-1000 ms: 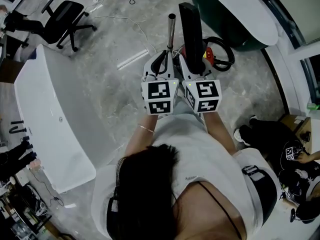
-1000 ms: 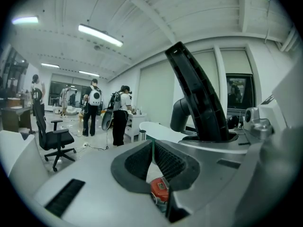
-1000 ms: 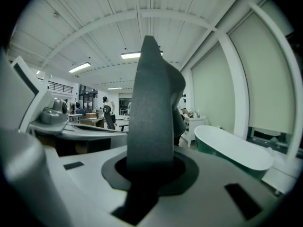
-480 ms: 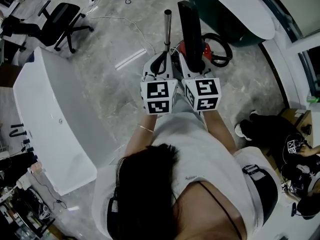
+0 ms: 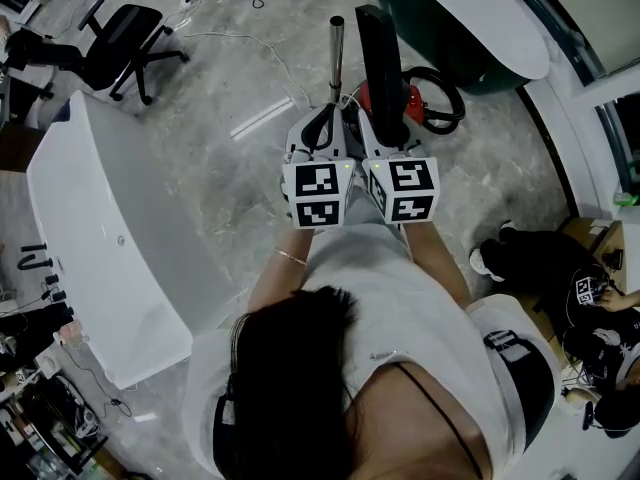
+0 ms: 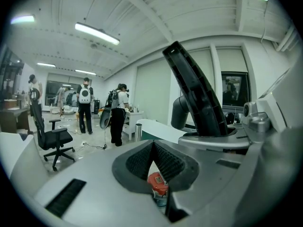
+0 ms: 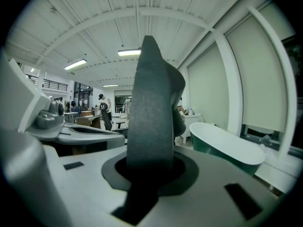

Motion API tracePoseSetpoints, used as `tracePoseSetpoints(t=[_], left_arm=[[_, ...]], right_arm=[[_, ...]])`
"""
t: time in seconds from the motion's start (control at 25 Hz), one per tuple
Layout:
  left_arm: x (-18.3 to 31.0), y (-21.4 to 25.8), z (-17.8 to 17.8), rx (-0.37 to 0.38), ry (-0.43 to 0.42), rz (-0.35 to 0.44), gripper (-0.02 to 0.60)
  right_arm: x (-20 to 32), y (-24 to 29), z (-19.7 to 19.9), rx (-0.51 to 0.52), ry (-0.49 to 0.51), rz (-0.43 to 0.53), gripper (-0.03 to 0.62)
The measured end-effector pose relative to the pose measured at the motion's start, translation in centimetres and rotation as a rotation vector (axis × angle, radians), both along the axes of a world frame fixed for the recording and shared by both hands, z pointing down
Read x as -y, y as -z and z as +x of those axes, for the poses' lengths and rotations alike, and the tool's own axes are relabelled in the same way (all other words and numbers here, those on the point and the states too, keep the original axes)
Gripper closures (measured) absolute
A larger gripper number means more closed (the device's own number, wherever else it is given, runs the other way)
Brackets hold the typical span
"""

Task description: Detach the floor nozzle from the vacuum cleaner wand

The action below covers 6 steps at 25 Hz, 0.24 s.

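At far left the office chair (image 5: 135, 30) and the long white tub (image 5: 95, 218) sit a touch differently in the head view than a second ago, so the camera has shifted slightly. They look the same as half a second ago. The left gripper (image 5: 324, 116) has its jaws fully together on nothing. Through the notch where they meet in its own view (image 6: 152, 148), only the red vacuum cleaner (image 6: 157, 183) on the floor shows. Just beyond its tips stands the bare metal wand (image 5: 336, 60), its top a little higher in the frame than a second ago and unchanged since then. Right of the wand, and apart from it, rises the black floor nozzle (image 5: 380, 63), clamped between the jaws of the right gripper (image 5: 388, 133), as before. It fills that gripper's view (image 7: 150, 108). More of the cleaner's red body (image 5: 417, 101) shows now beside its black hose (image 5: 452, 98), with the green tub (image 5: 480, 23) behind.
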<state>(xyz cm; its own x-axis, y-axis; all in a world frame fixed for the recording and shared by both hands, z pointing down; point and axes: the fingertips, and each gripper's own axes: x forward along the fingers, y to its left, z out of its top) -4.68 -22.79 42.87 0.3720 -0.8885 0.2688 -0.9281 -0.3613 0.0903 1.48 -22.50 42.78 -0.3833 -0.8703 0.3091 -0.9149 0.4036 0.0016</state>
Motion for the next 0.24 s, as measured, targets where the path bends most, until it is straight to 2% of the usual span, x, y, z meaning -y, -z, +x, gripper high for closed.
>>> tracePoseSetpoints(t=[0.24], left_arm=[[-0.54, -0.37, -0.6, -0.004, 0.008, -0.007, 0.577]], right_arm=[[-0.51, 0.0, 0.01, 0.008, -0.011, -0.001, 0.511]])
